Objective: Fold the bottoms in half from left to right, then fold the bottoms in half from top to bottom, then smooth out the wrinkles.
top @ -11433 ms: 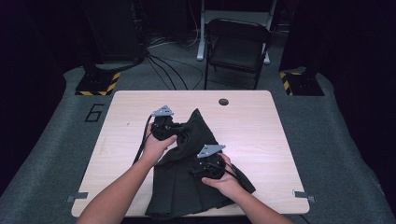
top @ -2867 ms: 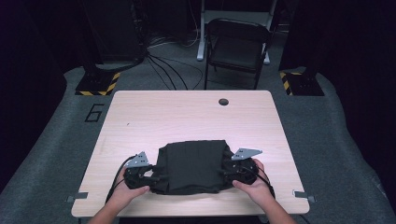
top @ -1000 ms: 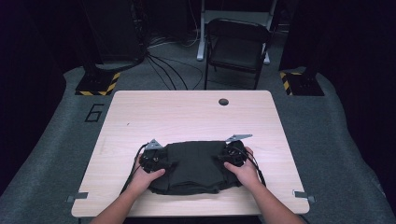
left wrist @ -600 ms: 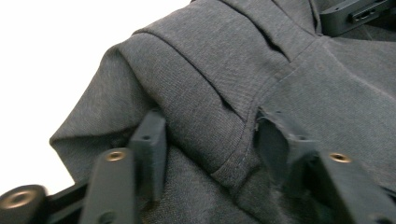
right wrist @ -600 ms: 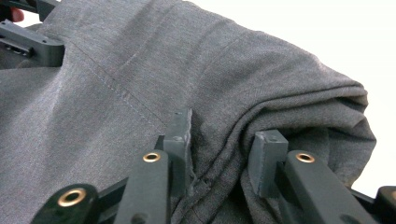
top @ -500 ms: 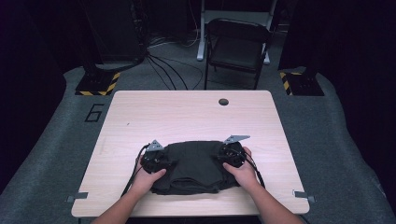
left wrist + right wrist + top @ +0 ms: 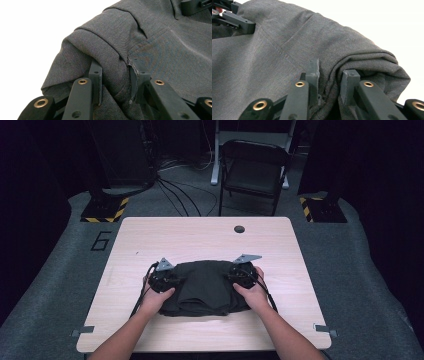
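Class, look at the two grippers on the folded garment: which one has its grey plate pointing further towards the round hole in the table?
The right gripper: its plate reaches nearer the round hole than the left gripper does.

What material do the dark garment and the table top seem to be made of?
The dark garment looks like a woven grey fabric with a matt finish: a fine weave, stitched seams and soft folds show in both gripper views. Whether it is cotton or synthetic cannot be told. The table top looks like pale wood or wood-look laminate, smooth, with faint grain lines.
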The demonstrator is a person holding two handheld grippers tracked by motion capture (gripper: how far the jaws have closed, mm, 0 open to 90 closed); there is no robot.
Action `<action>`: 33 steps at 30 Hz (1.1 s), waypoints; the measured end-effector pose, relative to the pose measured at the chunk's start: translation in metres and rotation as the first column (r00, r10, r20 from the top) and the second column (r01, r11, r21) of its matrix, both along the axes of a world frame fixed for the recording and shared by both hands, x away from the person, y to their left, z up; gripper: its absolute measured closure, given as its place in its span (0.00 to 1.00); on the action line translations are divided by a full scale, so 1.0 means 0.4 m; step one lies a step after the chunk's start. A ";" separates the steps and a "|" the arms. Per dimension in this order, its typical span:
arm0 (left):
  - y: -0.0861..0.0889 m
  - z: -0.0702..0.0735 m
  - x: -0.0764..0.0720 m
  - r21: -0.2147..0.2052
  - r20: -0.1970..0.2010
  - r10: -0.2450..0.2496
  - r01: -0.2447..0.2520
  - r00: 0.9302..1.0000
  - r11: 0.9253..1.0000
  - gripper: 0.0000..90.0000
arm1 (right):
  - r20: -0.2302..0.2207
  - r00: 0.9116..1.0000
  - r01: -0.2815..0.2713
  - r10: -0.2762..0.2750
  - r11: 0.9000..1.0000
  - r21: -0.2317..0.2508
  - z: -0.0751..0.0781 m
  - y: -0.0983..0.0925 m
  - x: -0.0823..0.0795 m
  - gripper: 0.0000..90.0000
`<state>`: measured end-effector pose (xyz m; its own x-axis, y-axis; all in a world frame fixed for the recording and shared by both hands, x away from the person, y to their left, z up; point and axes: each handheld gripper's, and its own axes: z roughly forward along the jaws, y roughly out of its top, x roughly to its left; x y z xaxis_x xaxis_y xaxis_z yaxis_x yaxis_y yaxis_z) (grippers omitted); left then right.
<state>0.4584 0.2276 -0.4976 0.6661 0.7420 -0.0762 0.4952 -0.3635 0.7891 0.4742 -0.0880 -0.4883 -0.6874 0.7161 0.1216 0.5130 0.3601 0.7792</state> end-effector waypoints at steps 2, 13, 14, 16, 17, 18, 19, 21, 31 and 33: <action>0.005 -0.002 0.014 0.002 0.008 0.006 -0.006 1.000 1.000 0.75 | -0.005 1.000 0.008 -0.008 1.000 0.001 0.005 0.008 0.017 0.79; 0.014 -0.006 0.037 0.014 0.008 0.023 -0.023 1.000 1.000 0.69 | -0.012 0.999 0.031 -0.032 0.999 -0.030 -0.006 0.028 0.058 0.77; 0.015 -0.007 0.036 0.003 0.009 0.026 -0.026 1.000 1.000 0.68 | -0.016 0.999 0.034 -0.034 0.999 -0.030 -0.006 0.028 0.058 0.77; 0.018 -0.004 0.029 -0.002 0.002 0.041 -0.041 0.999 0.999 0.63 | -0.019 0.999 0.036 -0.036 0.999 -0.026 -0.008 0.027 0.058 0.76; 0.020 -0.002 0.025 -0.005 0.005 0.049 -0.049 0.999 0.999 0.61 | -0.021 0.999 0.038 -0.039 0.999 -0.027 -0.008 0.028 0.058 0.76; 0.021 0.002 0.017 -0.011 0.002 0.040 -0.040 0.999 0.999 0.58 | -0.024 0.999 0.039 -0.040 0.999 -0.028 -0.009 0.029 0.058 0.75; 0.021 0.002 0.017 -0.011 0.002 0.040 -0.040 0.999 0.999 0.53 | -0.021 0.999 0.039 -0.039 0.999 -0.034 -0.012 0.028 0.060 0.74; 0.026 0.004 0.006 -0.021 -0.011 0.030 -0.031 0.999 0.999 0.50 | -0.019 0.999 0.035 -0.036 0.999 -0.039 -0.014 0.027 0.061 0.74; 0.049 0.011 -0.071 -0.029 -0.014 -0.003 0.003 1.000 1.000 0.38 | -0.038 0.998 0.052 -0.054 0.998 -0.039 -0.019 0.024 0.056 0.65; 0.051 0.008 -0.083 -0.015 -0.015 -0.019 0.019 1.000 1.000 0.36 | -0.041 0.997 0.062 -0.064 0.997 -0.040 -0.021 0.025 0.054 0.64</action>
<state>0.4251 0.2480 -0.4944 0.6790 0.7277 -0.0970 0.5000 -0.3616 0.7869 0.4957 -0.0781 -0.4965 -0.6356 0.7624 0.1212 0.5677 0.3553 0.7426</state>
